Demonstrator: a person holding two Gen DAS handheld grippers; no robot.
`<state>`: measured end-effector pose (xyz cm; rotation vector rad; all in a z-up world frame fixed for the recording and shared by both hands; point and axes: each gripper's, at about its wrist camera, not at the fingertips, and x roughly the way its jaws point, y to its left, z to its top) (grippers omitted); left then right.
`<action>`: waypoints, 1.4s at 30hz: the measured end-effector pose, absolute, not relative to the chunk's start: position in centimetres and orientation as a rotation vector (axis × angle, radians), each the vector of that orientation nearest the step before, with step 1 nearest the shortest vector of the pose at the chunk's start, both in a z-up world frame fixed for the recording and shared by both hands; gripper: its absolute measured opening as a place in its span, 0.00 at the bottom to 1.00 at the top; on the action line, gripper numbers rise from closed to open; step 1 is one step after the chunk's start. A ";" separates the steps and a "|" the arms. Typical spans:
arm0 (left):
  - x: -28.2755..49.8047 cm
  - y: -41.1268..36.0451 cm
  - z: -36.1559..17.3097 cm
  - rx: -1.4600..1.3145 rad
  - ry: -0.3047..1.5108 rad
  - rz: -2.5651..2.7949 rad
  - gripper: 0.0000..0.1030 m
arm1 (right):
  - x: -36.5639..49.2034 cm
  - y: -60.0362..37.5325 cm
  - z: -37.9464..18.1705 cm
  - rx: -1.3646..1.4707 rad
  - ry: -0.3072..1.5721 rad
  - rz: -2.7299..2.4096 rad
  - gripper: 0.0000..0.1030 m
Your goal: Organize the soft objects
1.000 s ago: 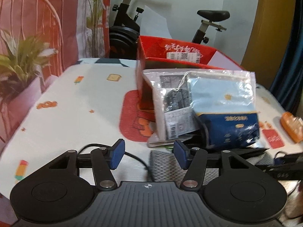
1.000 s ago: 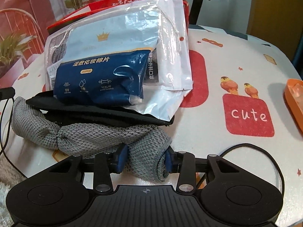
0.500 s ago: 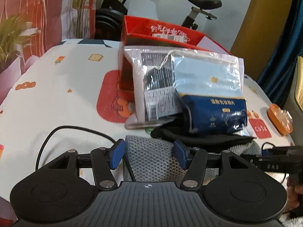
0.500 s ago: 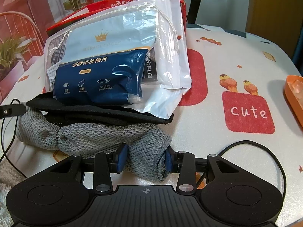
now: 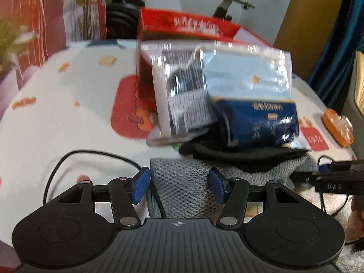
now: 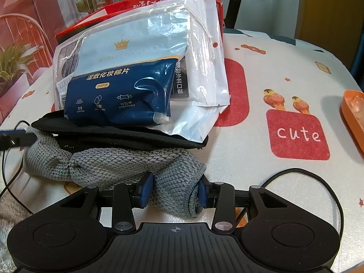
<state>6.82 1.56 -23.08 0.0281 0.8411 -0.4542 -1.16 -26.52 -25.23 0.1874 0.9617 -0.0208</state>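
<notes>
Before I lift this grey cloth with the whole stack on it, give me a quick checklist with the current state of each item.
1. Right gripper clamped on grey cloth: ok.
2. Left gripper gripping the cloth: not ok, jaws open around its end.
3. Black pad resting on cloth: ok.
4. Blue packet and clear bags secure: not ok, loose, leaning on red box.
5. Cable clear of cloth: cannot tell.

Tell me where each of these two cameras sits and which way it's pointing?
Left wrist: on the left gripper, looking forward and down past its open jaws at the grey cloth under the pile; the right gripper shows at the right edge.
Right wrist: on the right gripper, looking down at the cloth's other end, which its jaws pinch; the left gripper's tip shows at the left edge.
Shared: cloth, blue packet, red box.
</notes>
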 end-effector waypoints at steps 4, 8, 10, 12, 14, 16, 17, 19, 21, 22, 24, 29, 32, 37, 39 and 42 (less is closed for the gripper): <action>6.3 2.4 -21.5 -0.004 0.780 -0.459 0.57 | -1.2 -26.5 -25.2 0.186 0.962 -0.021 0.36; 5.9 2.2 -21.6 -0.040 0.817 -0.524 0.54 | -1.1 -26.5 -25.2 0.190 0.963 -0.022 0.36; 5.9 1.8 -22.2 -0.055 0.862 -0.562 0.52 | -1.1 -26.5 -25.2 0.191 0.962 -0.021 0.36; 6.0 1.5 -22.9 -0.076 0.907 -0.591 0.52 | -1.1 -26.5 -25.2 0.193 0.962 -0.021 0.36; 6.2 1.1 -23.5 -0.082 0.948 -0.615 0.52 | -1.1 -26.5 -25.2 0.192 0.963 -0.021 0.36; 6.4 1.0 -24.2 -0.073 0.988 -0.619 0.52 | -1.1 -26.5 -25.2 0.194 0.962 -0.021 0.36; 6.5 1.0 -24.6 -0.062 1.007 -0.606 0.52 | -1.1 -26.4 -25.2 0.194 0.962 -0.022 0.36; 6.5 1.2 -25.3 -0.033 1.033 -0.562 0.52 | -1.1 -26.5 -25.2 0.195 0.962 -0.021 0.36; 6.7 1.3 -25.5 -0.012 1.034 -0.513 0.52 | -1.1 -26.4 -25.2 0.195 0.961 -0.021 0.36; 6.7 1.5 -25.5 -0.008 1.028 -0.498 0.52 | -1.1 -26.4 -25.2 0.195 0.961 -0.021 0.36; 6.8 1.5 -25.4 0.001 1.012 -0.482 0.52 | -1.1 -26.4 -25.2 0.194 0.962 -0.021 0.36; 7.1 0.3 -25.3 0.063 0.964 -0.439 0.52 | -1.2 -26.4 -25.2 0.195 0.961 -0.021 0.36; 7.4 0.2 -25.2 0.075 0.942 -0.412 0.56 | -1.2 -26.4 -25.2 0.197 0.961 -0.020 0.36; 8.0 1.5 -25.0 0.046 0.925 -0.360 0.62 | -1.2 -26.3 -25.1 0.198 0.959 -0.020 0.36; 8.1 1.5 -25.2 0.041 0.926 -0.364 0.62 | -1.2 -26.4 -25.1 0.196 0.960 -0.020 0.36; 8.4 1.3 -25.3 0.039 0.918 -0.368 0.62 | -1.2 -26.3 -25.1 0.196 0.959 -0.022 0.36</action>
